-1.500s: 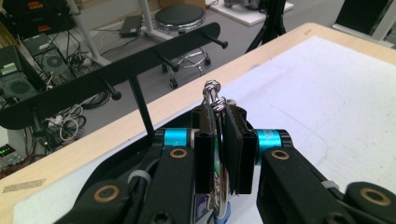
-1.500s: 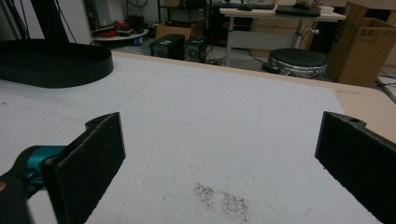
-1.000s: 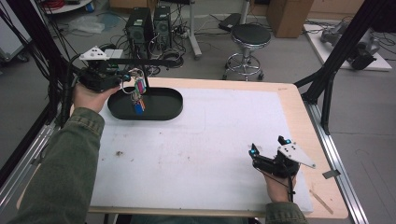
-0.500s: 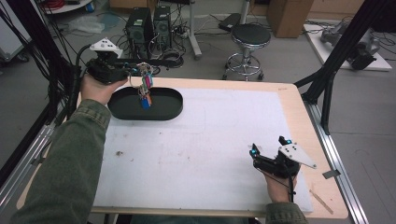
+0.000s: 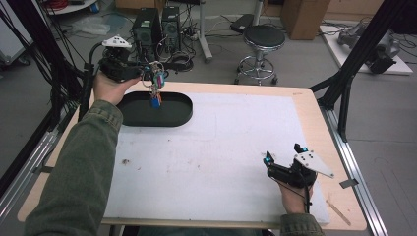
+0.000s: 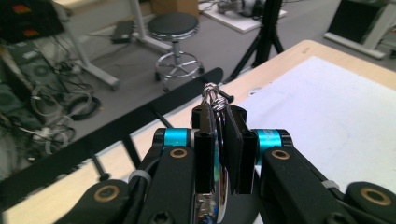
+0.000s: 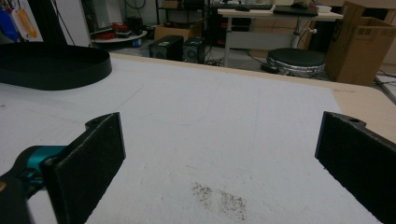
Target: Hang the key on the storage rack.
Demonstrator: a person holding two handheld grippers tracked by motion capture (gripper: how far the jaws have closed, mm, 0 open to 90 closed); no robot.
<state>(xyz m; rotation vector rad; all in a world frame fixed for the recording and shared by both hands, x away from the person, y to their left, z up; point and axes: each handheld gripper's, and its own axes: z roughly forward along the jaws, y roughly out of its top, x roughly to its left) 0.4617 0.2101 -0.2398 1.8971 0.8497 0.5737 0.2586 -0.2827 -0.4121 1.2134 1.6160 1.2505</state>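
The left gripper (image 5: pixel 147 73) is held up in the air at the far left corner of the table (image 5: pixel 314 105), above the far rim of the black oval tray (image 5: pixel 172 115). Its jaws are pressed together on a bunch of keys (image 5: pixel 156 83) — a metal ring is clamped between the two black pads, and coloured tags, one blue and one orange among them, hang down from it over the tray without touching it. In the left gripper view the ring (image 6: pixel 214 95) sticks out above the closed pads, with a twisted metal part at its top.

The right gripper (image 5: pixel 284 160) rests low at the near right part of the white mat (image 5: pixel 221 147), the hand (image 5: pixel 291 196) behind it. Its jaws are wide apart and hold nothing; in the right gripper view the two black pads (image 7: pixel 91 163) stand at both sides with bare mat between them. A small dark speckled stain (image 7: pixel 219 198) lies on the mat just in front of this gripper. The tray (image 7: pixel 51 65) shows far away at the upper left of that view, with the hanging tags (image 7: pixel 18 23) above it.

On the floor behind the table stand a round black stool (image 5: pixel 264 37) and two computer towers (image 5: pixel 157 24).
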